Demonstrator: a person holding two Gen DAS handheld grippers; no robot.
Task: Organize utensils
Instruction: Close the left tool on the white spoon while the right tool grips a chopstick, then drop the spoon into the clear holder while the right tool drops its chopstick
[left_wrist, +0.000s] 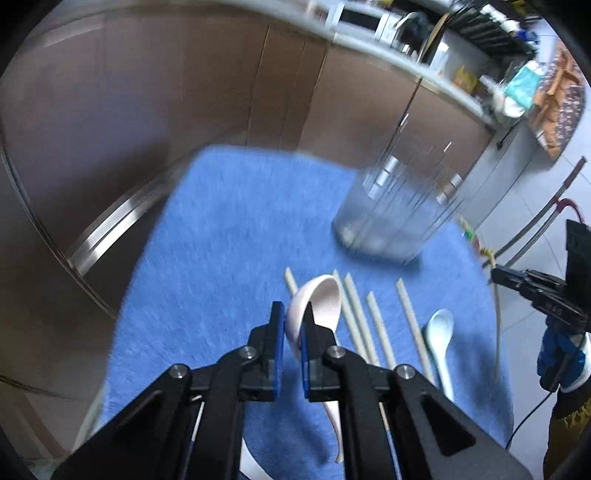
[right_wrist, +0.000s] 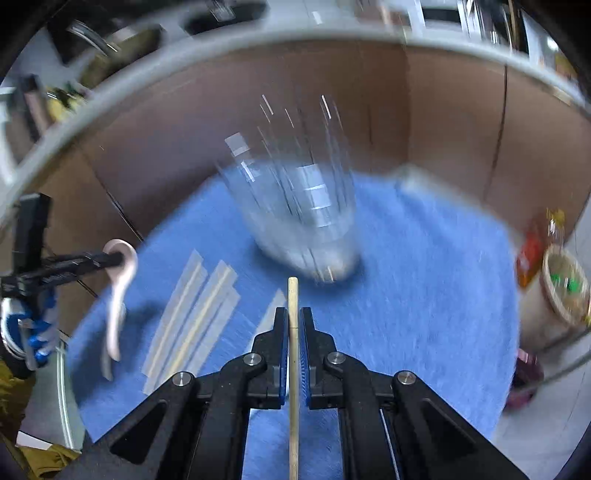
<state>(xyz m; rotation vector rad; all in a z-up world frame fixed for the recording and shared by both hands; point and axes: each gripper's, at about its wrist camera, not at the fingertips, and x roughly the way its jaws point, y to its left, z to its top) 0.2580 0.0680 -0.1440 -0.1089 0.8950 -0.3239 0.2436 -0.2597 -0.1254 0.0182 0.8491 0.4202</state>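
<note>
My left gripper (left_wrist: 293, 314) is shut on a pink ceramic spoon (left_wrist: 321, 295), lifted off the blue mat (left_wrist: 207, 258) with its bowl tilted up. The right wrist view shows the same spoon (right_wrist: 116, 314) hanging from that gripper (right_wrist: 116, 258). My right gripper (right_wrist: 293, 314) is shut on one pale chopstick (right_wrist: 293, 291), held above the mat and pointing toward a clear glass cup (right_wrist: 303, 221). Several chopsticks (left_wrist: 376, 325) and a pale blue spoon (left_wrist: 439, 332) lie on the mat. The cup (left_wrist: 391, 206) stands upright and blurred at the mat's far side.
Brown cabinet doors (right_wrist: 443, 122) rise behind the mat under a cluttered counter (left_wrist: 424, 66). A metal rail (left_wrist: 110, 221) runs along the left. A bin (right_wrist: 565, 288) stands on the floor to the right. A blue gloved hand (left_wrist: 561, 354) holds the right gripper (left_wrist: 496, 277).
</note>
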